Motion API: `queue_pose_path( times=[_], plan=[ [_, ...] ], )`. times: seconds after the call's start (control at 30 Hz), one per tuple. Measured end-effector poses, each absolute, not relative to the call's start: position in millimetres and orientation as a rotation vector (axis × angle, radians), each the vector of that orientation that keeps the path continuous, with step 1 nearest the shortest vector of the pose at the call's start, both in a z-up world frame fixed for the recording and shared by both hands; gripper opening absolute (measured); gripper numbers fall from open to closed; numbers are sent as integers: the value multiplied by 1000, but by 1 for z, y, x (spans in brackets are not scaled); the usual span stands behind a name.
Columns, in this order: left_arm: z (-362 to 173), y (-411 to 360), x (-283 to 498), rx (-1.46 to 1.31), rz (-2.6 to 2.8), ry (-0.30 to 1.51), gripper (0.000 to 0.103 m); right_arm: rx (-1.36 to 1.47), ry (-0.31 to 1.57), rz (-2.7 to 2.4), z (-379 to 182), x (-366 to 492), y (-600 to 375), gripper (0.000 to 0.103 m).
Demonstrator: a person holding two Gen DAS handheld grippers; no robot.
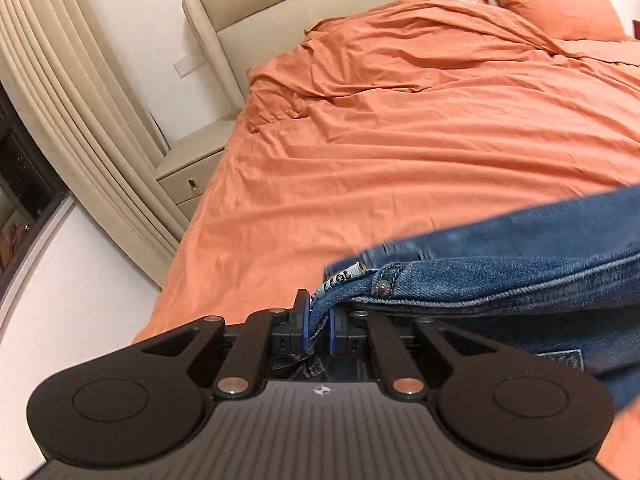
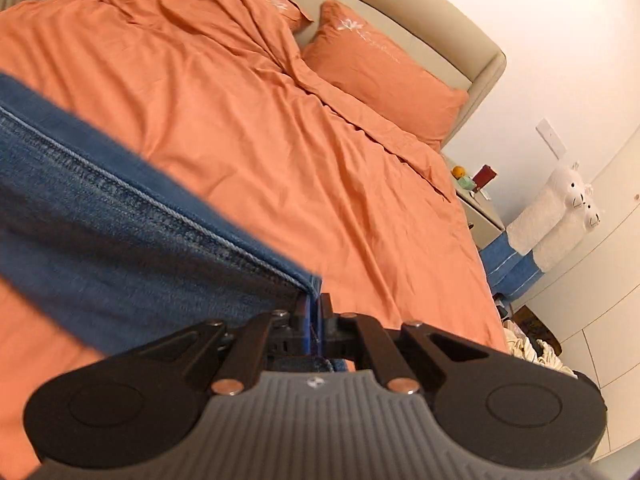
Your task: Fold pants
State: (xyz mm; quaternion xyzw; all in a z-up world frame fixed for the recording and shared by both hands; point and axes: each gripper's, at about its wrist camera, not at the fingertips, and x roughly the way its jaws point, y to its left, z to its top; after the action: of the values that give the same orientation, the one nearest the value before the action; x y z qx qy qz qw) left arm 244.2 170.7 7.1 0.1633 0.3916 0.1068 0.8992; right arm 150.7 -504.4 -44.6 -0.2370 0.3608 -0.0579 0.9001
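A pair of blue jeans [image 1: 500, 272] is held up above an orange bed. My left gripper [image 1: 319, 320] is shut on the waistband corner by the rivet and the white label, and the denim stretches away to the right. My right gripper [image 2: 315, 314] is shut on a hem corner of the jeans [image 2: 120, 216], and the cloth stretches away to the upper left, slightly blurred. The part of the jeans hanging below the grippers is hidden.
The orange bed sheet [image 1: 400, 140] lies rumpled, with pillows [image 2: 380, 76] at a beige headboard [image 1: 224, 36]. A beige nightstand [image 1: 188, 172] and curtain stand to the left. At right are a nightstand with small items [image 2: 476, 184], plush toys [image 2: 560, 208] and floor clutter [image 2: 528, 344].
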Motion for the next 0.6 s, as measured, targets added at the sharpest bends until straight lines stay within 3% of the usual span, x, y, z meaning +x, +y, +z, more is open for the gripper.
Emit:
queue_pose_path(
  times=[0.33, 0.6],
  plan=[
    [-74, 162, 366, 371, 249, 953, 10, -487, 908, -151, -127, 304, -509, 0],
    [-125, 159, 402, 439, 209, 1040, 13, -533, 1018, -131, -185, 356, -503, 0]
  ],
)
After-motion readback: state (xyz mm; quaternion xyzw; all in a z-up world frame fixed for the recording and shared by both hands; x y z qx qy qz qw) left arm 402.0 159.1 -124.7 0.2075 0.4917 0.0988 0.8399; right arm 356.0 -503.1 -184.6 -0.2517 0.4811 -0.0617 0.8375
